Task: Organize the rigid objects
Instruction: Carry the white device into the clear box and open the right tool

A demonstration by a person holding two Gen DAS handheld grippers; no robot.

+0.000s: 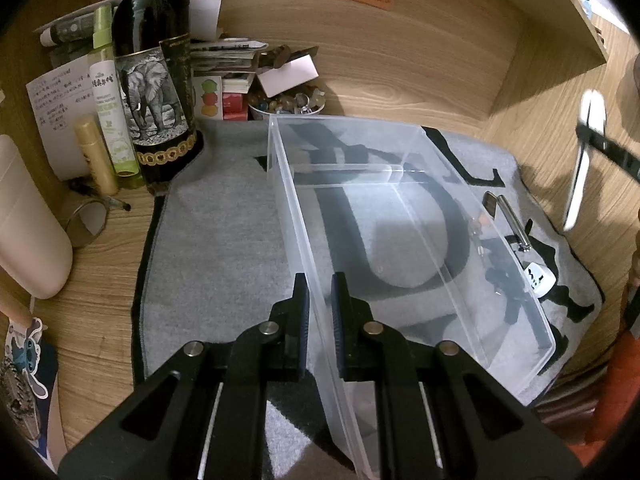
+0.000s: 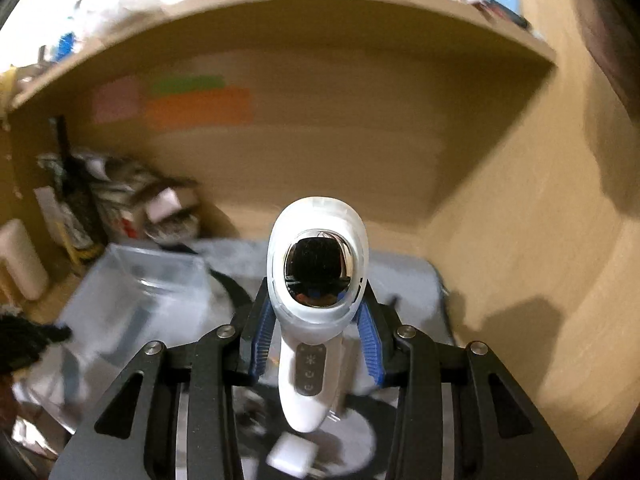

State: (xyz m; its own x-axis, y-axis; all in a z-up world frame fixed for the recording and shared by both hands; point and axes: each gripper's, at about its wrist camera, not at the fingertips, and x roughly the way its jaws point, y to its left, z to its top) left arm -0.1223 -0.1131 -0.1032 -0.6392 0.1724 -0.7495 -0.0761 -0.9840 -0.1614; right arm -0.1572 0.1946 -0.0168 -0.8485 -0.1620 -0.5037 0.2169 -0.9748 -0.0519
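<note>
Left wrist view: the left gripper is clenched on the near left wall of a clear plastic bin, one finger outside and one inside, steadying it. The bin sits on a grey cloth mat spread over a wooden desk, and nothing can be seen inside it. Just beyond the bin's right wall, on the right part of the mat, lie a metal clip-like piece, a small white item and some dark small parts seen through the plastic, too distorted to name. A dark bottle with an elephant label stands at the mat's far left corner amid desk clutter.

Right wrist view, blurred: the right gripper is grasping a white handheld device with a shiny oval face and a strip of buttons, holding it upright in the air above the mat, with the bin down to the left. A white adapter block shows below it.

Judged from this, the tidying has barely started: the device is lifted but not yet placed, and the loose items on the mat remain.
</note>
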